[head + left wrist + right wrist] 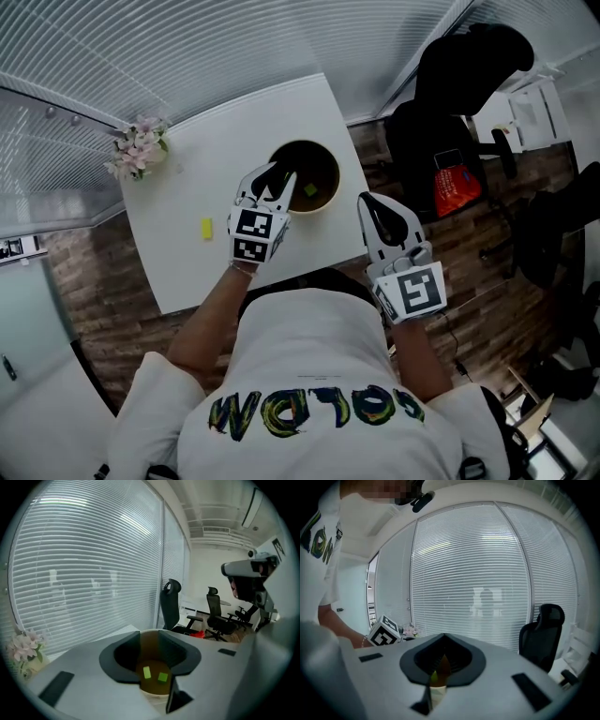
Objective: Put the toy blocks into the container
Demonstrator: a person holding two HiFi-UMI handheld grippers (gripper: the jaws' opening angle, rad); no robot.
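Nearly done: two in, one out

Head view: white table, container near its 1 o'clock corner. Left gripper over the container's 9 o'clock rim, jaws apart, nothing in them. One green block visible on the container floor. Yellow block loose on the tabletop at 8 o'clock from the container, well apart from it. Right gripper at 4 o'clock from the container, just off the table edge. Flowers at the table's 10 o'clock corner. Wood-plank floor, slatted blinds from 9 to 12 o'clock, black office chair and red bag at 2 to 3 o'clock.

Left gripper view: jaws spread, pads touching nothing, looking straight into the container between them. Two greens on the bottom, just beside each other: narrow green block at 9 o'clock, squarer green block at 3 o'clock. High-back chair at 12 o'clock, blinds across the 9 to 12 side.

Right gripper view: jaws pressed together, nothing clamped. Container rim and a sliver of green just past the tips at 6 o'clock. Left gripper's marker cube at 9 o'clock, dark chair at 3 o'clock, blinds behind.

Status, as a guess: two of the three visible blocks delivered, yellow one left. Flat plain tabletop, so probably an easy pick at 8 o'clock, then a drop.
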